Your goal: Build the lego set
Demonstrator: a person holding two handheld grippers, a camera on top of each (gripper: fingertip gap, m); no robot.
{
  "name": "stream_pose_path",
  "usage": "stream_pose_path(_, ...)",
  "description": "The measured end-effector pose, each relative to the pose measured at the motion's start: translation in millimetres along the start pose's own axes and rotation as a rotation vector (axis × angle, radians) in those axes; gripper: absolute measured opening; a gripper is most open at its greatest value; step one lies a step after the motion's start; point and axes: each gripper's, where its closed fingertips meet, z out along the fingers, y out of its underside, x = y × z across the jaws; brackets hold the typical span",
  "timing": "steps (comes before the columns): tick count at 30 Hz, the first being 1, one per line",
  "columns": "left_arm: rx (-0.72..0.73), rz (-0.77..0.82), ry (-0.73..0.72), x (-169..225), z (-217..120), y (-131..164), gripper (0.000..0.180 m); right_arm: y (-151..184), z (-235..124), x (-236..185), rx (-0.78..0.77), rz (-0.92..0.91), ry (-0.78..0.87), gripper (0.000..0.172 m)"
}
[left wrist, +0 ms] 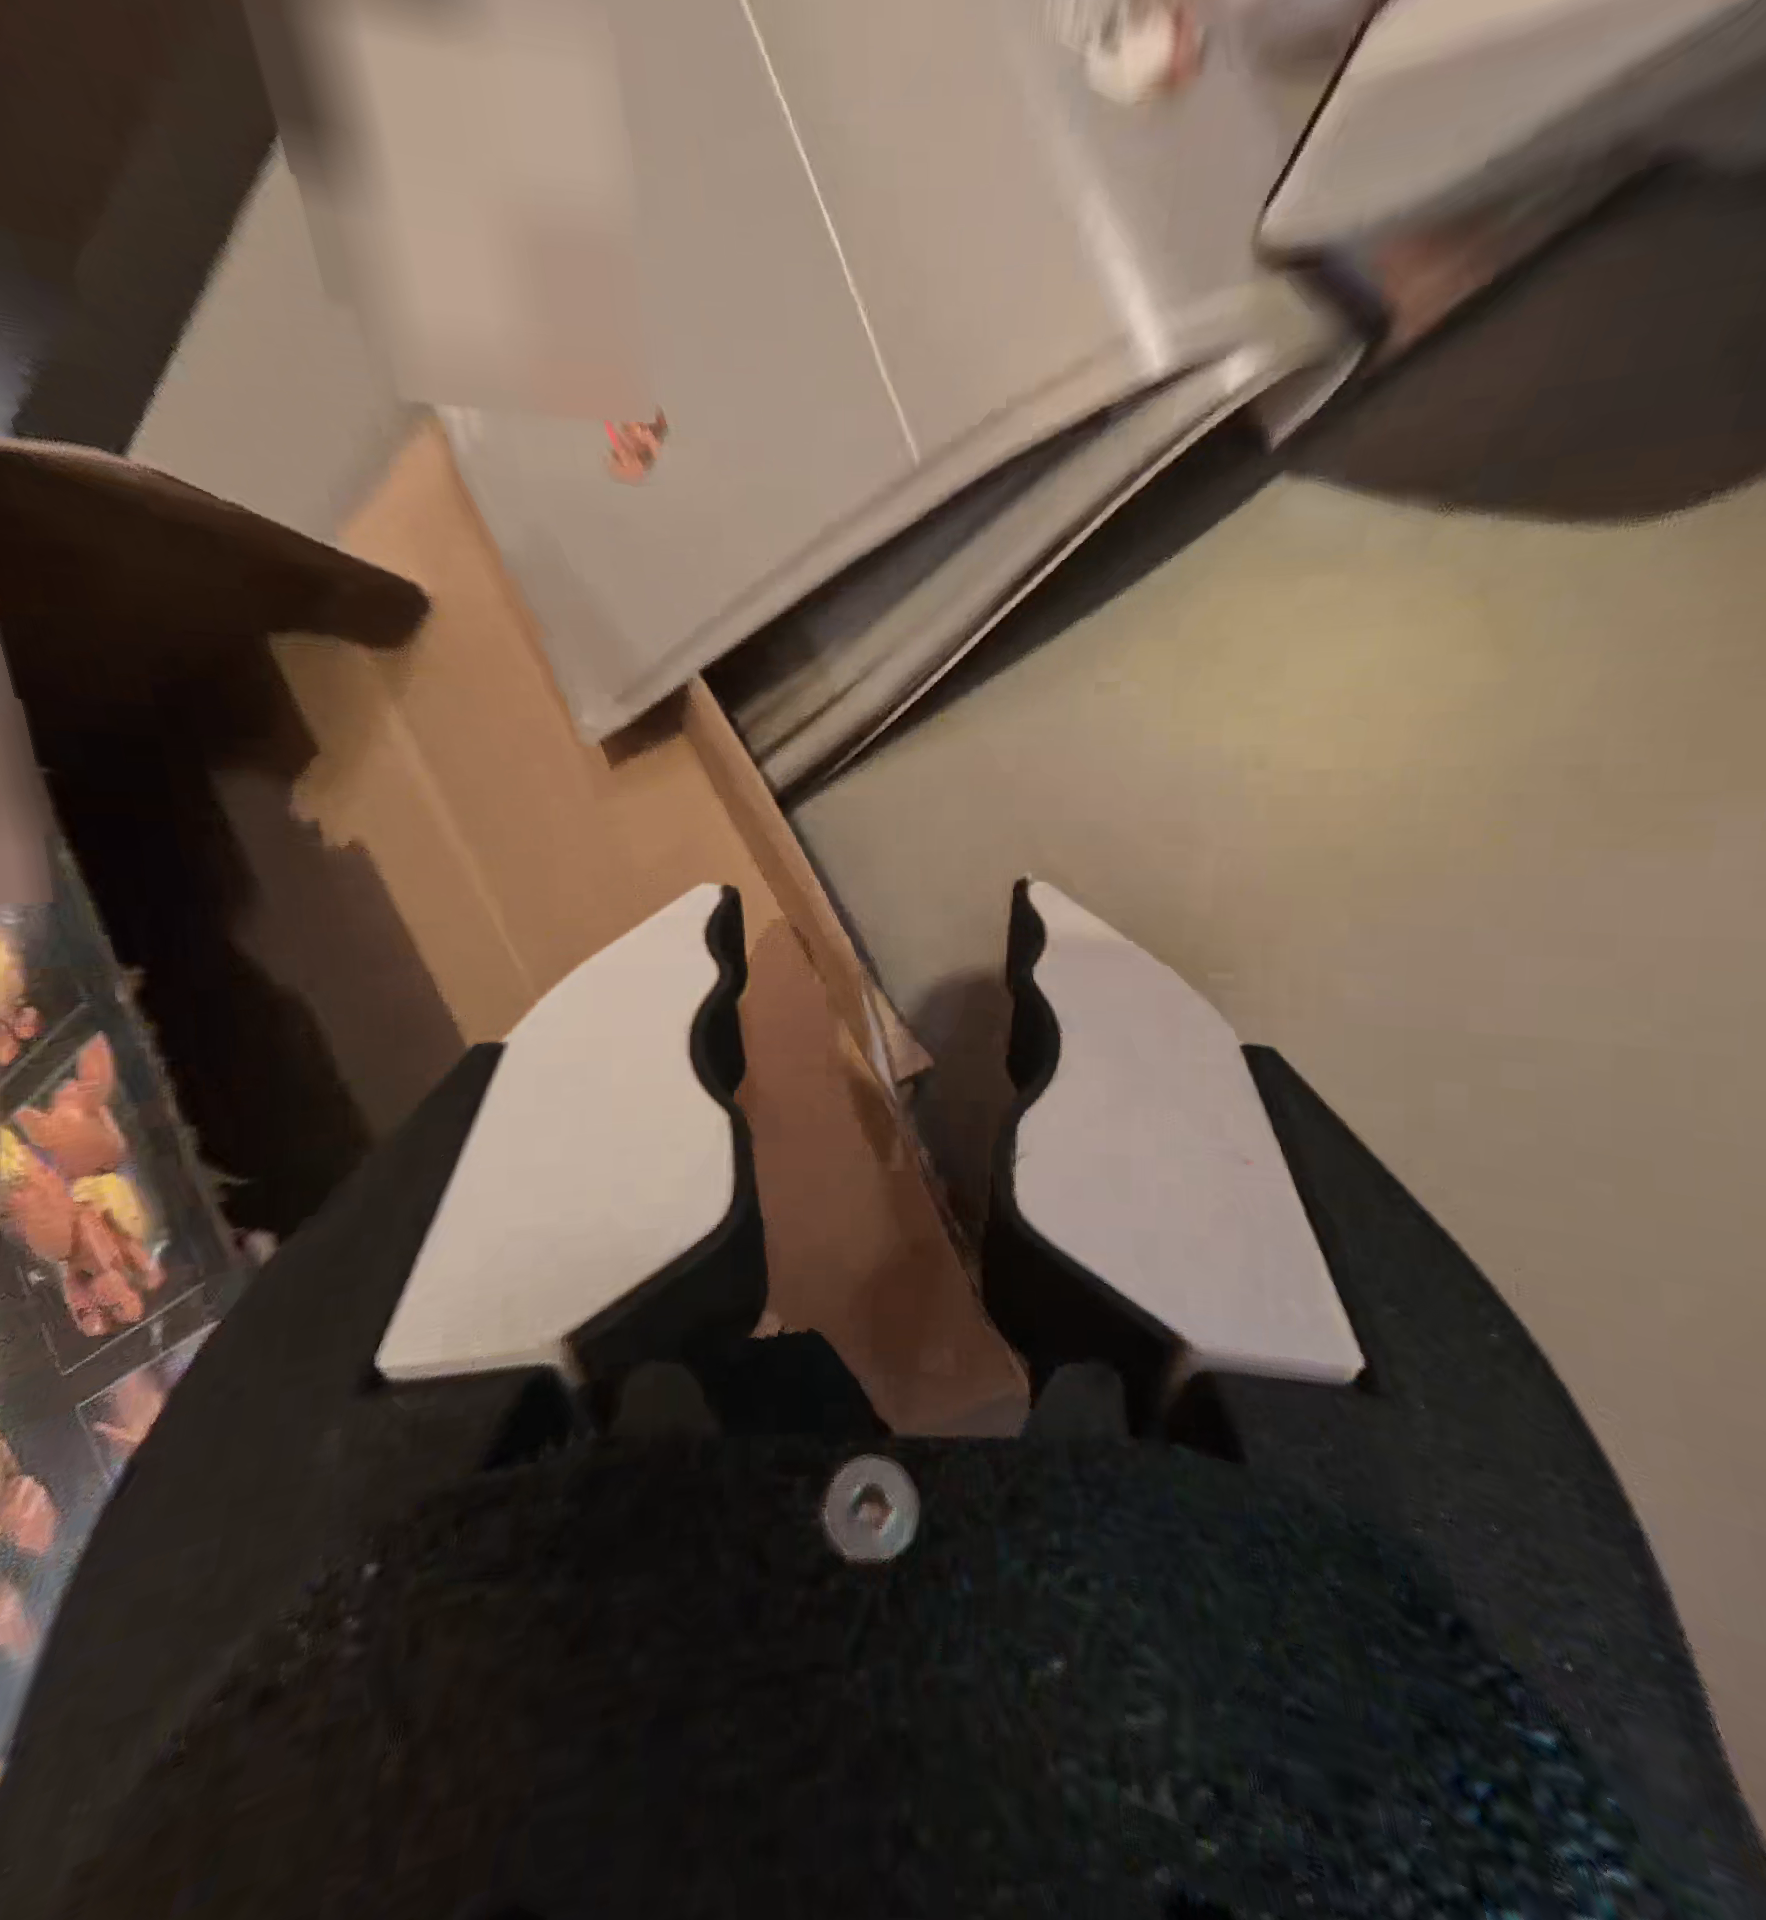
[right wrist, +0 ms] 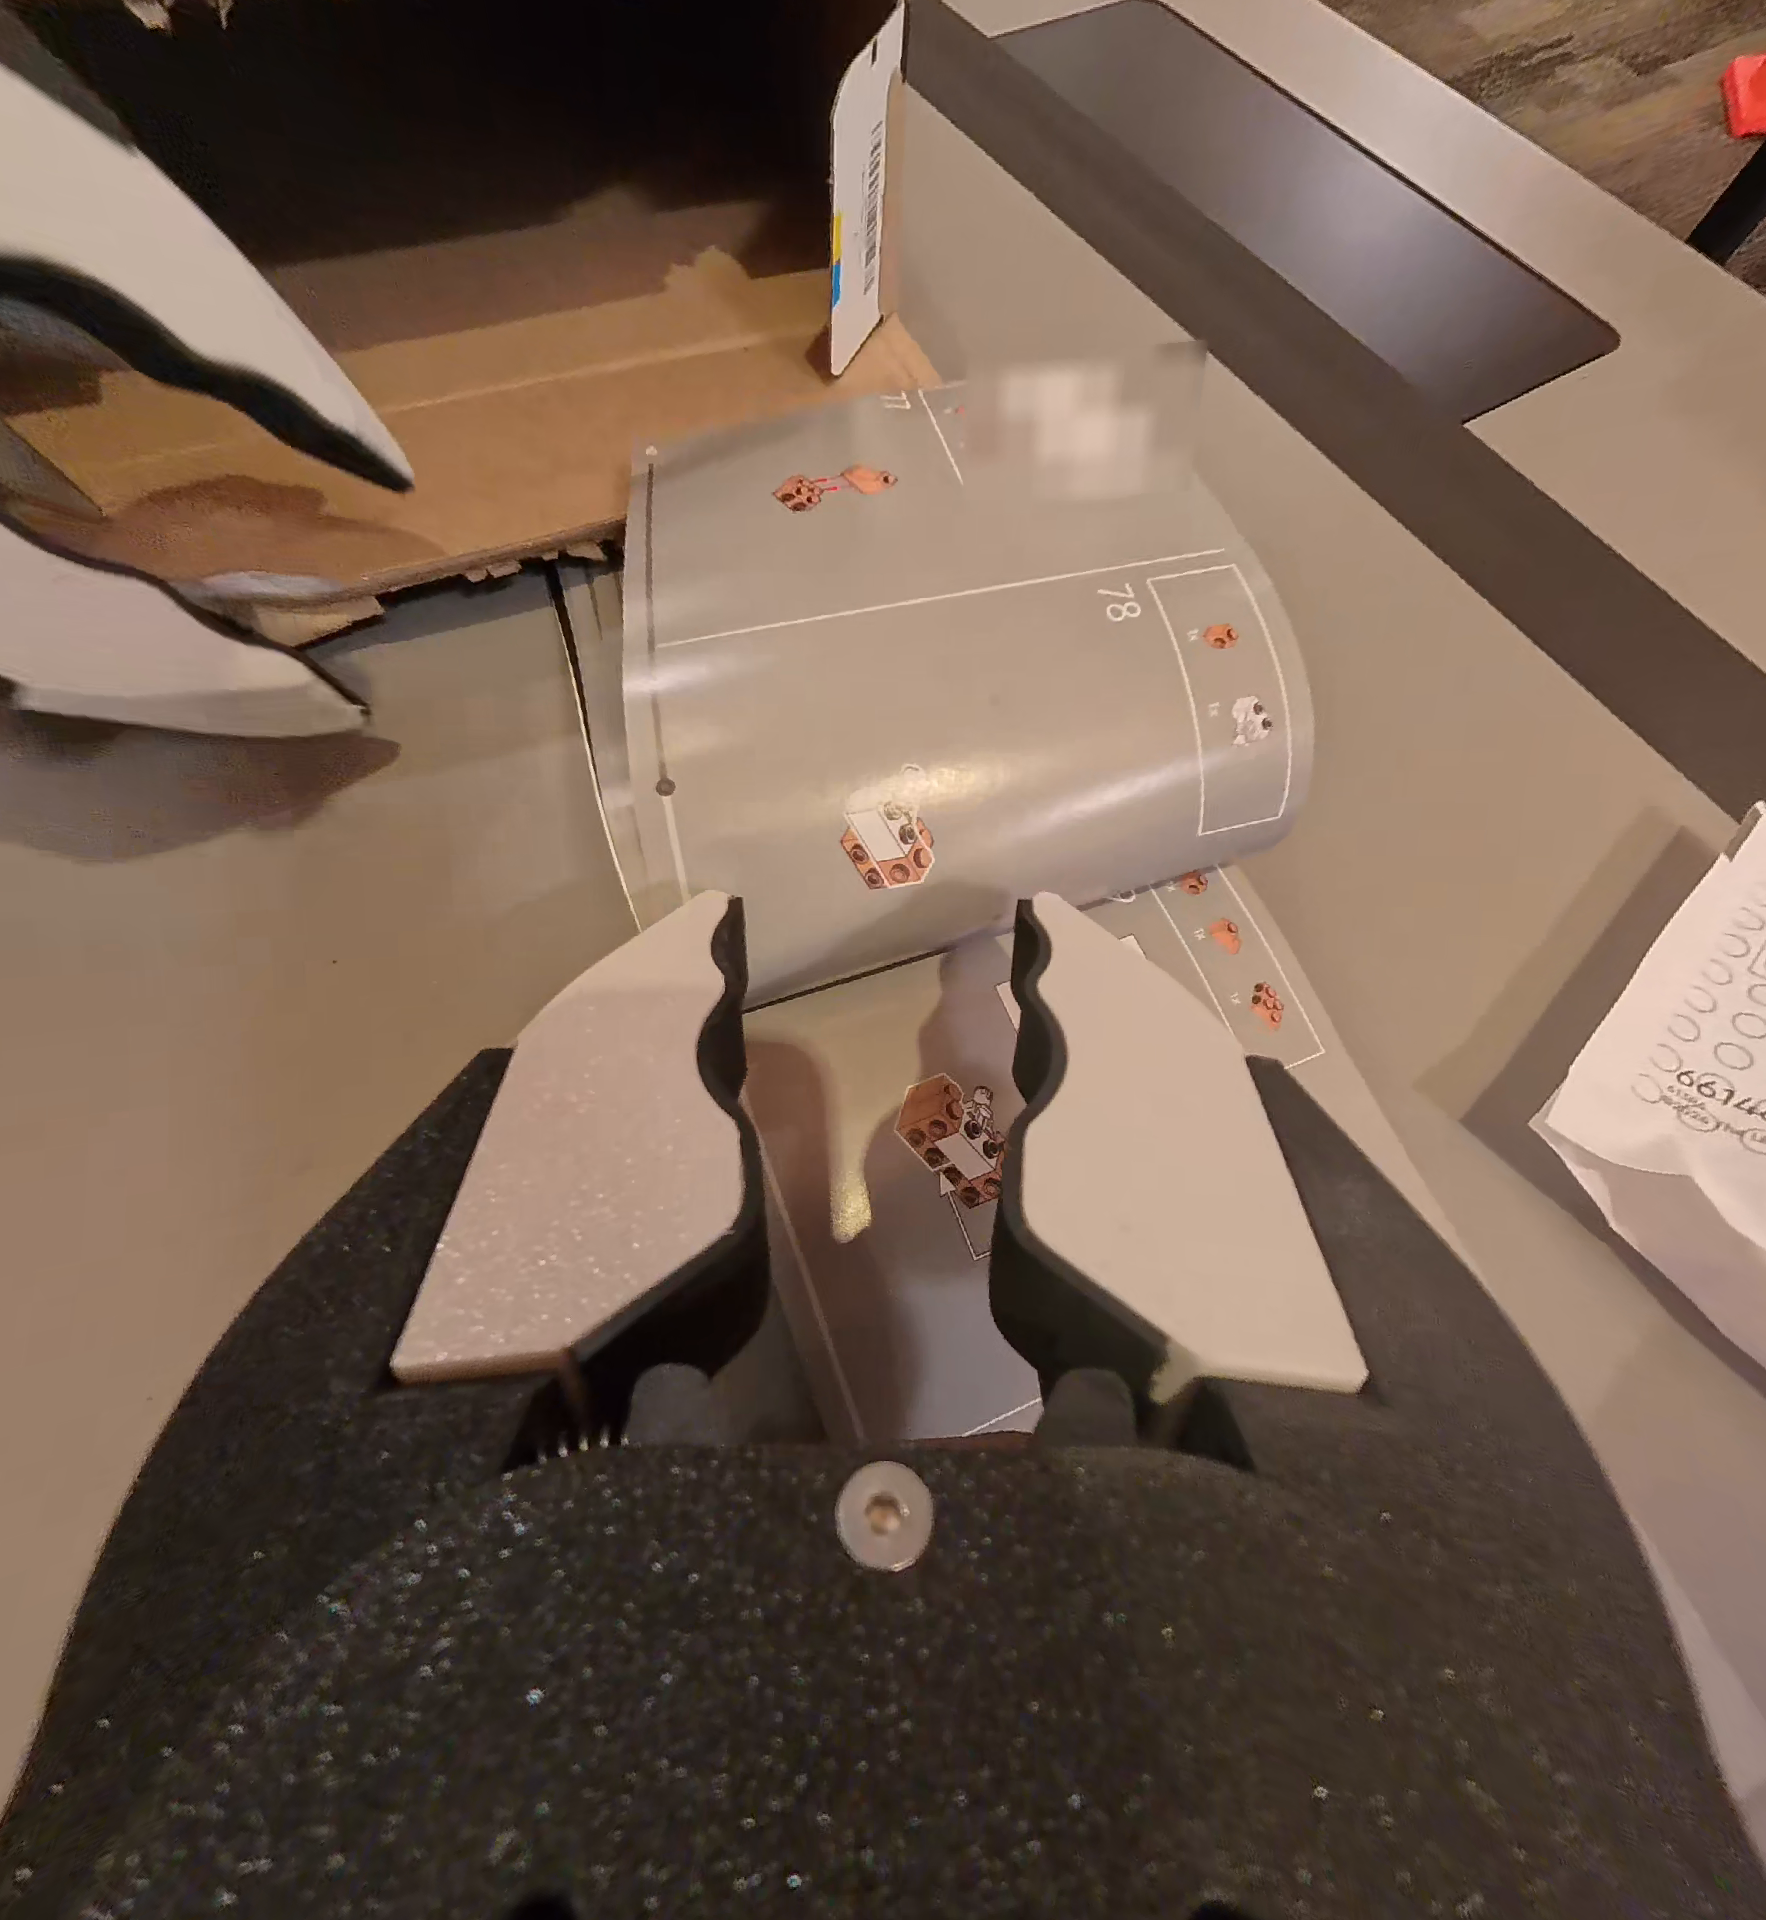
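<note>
Though motion blur smears the left wrist view, the left hand-held gripper (left wrist: 874,1039) shows its pale fingers spread, pinching nothing, above a brown cardboard box (left wrist: 567,790) flap edge where it meets the smooth grey worktop (left wrist: 1378,831). At twelve o'clock of the right hand-held gripper (right wrist: 879,1023), also spread and bare, a glossy grey instruction booklet (right wrist: 962,707) curls upward. Toward three o'clock lies a crumpled white paper bag (right wrist: 1731,1122), cut off.

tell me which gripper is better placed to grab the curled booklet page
Right gripper: probably, since its open fingers sit right at the curled page. Left gripper is open over the cardboard box edge.
</note>
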Motion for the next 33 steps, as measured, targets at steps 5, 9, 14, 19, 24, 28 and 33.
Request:
stream_pose_path(5,-0.101,-0.023,-0.007,-3,18,18,0.017,1,0,0,-0.006,-0.002,-0.007,0.05)
stream_pose_path(9,-0.082,-0.12,-0.002,-19,8,26,0.004,2,-1,-1,-0.015,-0.005,-0.013,0.051)
stream_pose_path(14,-0.059,-0.257,-0.044,-48,-6,44,0.002,2,-1,0,-0.029,-0.015,-0.023,0.051)
stream_pose_path(19,-0.003,-0.342,-0.079,-72,-17,54,0.001,0,1,1,-0.046,-0.023,-0.039,0.052)
stream_pose_path(24,-0.002,-0.305,-0.028,-57,-9,46,0.002,-2,7,-2,-0.082,-0.033,-0.078,0.052)
stream_pose_path(28,-0.041,-0.256,0.006,-40,-1,42,0.002,-3,9,-12,-0.147,-0.109,-0.148,0.049)
stream_pose_path(33,-0.073,-0.25,0.0,-34,-1,44,0.002,-3,12,-19,-0.204,-0.19,-0.193,0.048)
